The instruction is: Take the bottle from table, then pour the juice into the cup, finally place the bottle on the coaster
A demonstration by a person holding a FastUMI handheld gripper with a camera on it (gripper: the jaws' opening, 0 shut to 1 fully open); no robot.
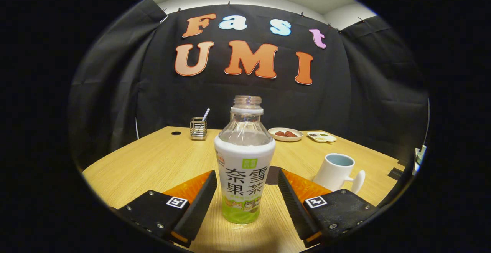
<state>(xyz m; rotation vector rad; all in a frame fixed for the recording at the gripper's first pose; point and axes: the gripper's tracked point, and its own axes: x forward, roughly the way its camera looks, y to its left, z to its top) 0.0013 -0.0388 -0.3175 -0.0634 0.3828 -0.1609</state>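
An uncapped clear bottle (pixel 244 168) with a white and green label stands upright on the wooden table (pixel 153 161), right between my two fingers. My gripper (pixel 247 187) is open, with a small gap on each side of the bottle, so neither finger presses on it. A white cup (pixel 336 171) with a handle sits just beyond the right finger. A dark round coaster (pixel 273 175) lies flat behind the bottle, partly hidden by it and by the right finger.
At the table's far side stand a small metal holder with a straw (pixel 198 127), a plate with reddish food (pixel 285 134) and a small tray of snacks (pixel 321 137). A dark hole (pixel 176 133) marks the far left corner.
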